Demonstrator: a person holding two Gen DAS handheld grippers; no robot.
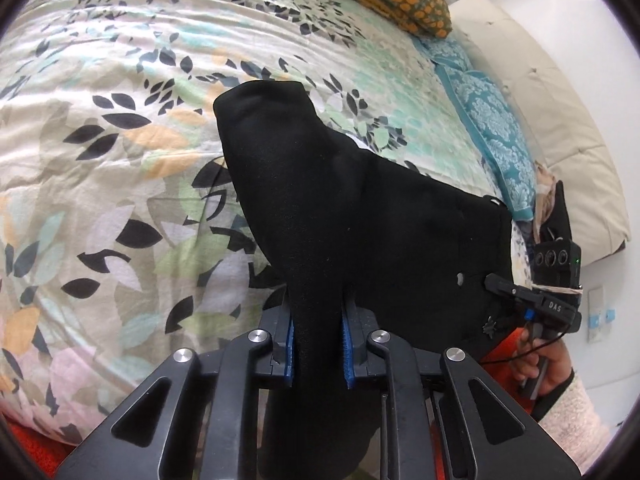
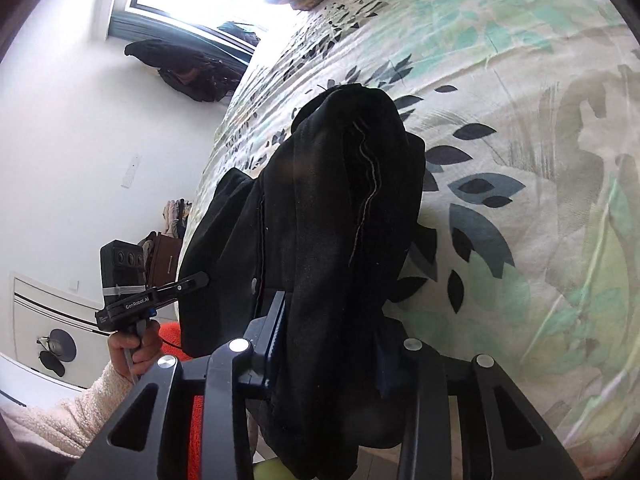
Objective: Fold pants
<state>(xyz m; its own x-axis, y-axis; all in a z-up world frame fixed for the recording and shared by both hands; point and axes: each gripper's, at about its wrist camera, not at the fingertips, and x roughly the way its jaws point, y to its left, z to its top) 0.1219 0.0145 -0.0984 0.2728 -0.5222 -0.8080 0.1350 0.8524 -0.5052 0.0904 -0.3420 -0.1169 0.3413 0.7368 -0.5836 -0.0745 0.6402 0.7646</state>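
Both tongs clamped on black pants (image 1: 360, 216).
Left tongs (image 1: 319, 348) and right tongs (image 2: 328, 344) each pinched bunched fabric above the bed (image 1: 100, 140).

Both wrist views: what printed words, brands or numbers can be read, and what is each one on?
"DAS" on the side of the right gripper, seen from the left wrist view.
"GenRobot.AI" on the side of the left gripper, seen from the right wrist view.
A smaller label beside it is too small to read.
Nothing legible on the black pants or the bedspread.
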